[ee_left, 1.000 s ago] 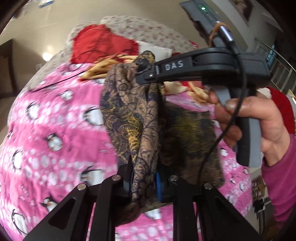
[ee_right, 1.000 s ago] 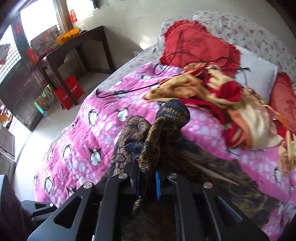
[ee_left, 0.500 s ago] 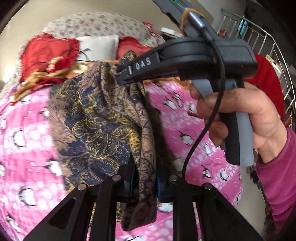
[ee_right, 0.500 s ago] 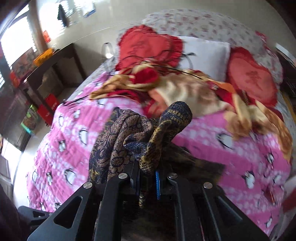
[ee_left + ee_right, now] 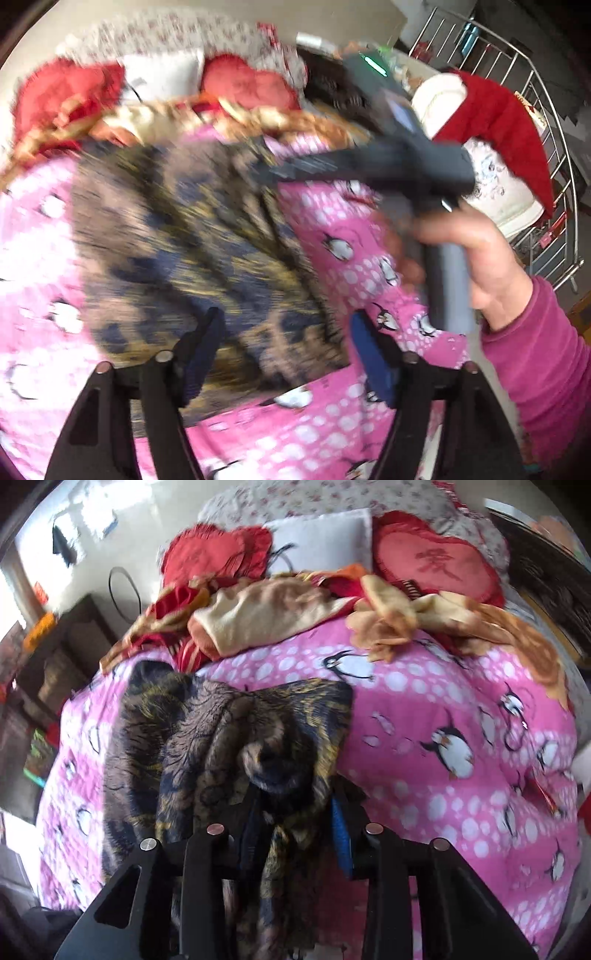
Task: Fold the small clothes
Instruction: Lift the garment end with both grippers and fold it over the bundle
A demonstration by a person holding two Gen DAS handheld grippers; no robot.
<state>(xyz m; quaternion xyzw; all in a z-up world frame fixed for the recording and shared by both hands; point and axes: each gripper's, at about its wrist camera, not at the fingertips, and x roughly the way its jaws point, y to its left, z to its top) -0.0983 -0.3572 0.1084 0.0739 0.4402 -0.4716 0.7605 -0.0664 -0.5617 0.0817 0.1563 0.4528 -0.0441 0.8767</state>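
A dark blue and gold patterned cloth [image 5: 192, 236] lies spread on the pink penguin bedspread [image 5: 332, 424]. My left gripper [image 5: 284, 358] is open just above its near edge, with nothing between the fingers; the view is blurred. In the left wrist view my right gripper [image 5: 266, 173] reaches in from the right at the cloth's far edge. In the right wrist view the right gripper [image 5: 295, 816] has its jaws partly apart with a bunched fold of the cloth [image 5: 236, 738] still between them.
A heap of red, cream and orange clothes [image 5: 288, 609] lies across the bed's far end. Red heart cushions [image 5: 436, 568] and a white pillow [image 5: 321, 535] sit behind it. A dark side table [image 5: 55, 653] stands left. A metal railing [image 5: 546, 122] stands to the right.
The cloth went from hanging lifted between both grippers to lying on the bedspread. My left gripper opened and let it go. The right gripper's jaws spread a little.
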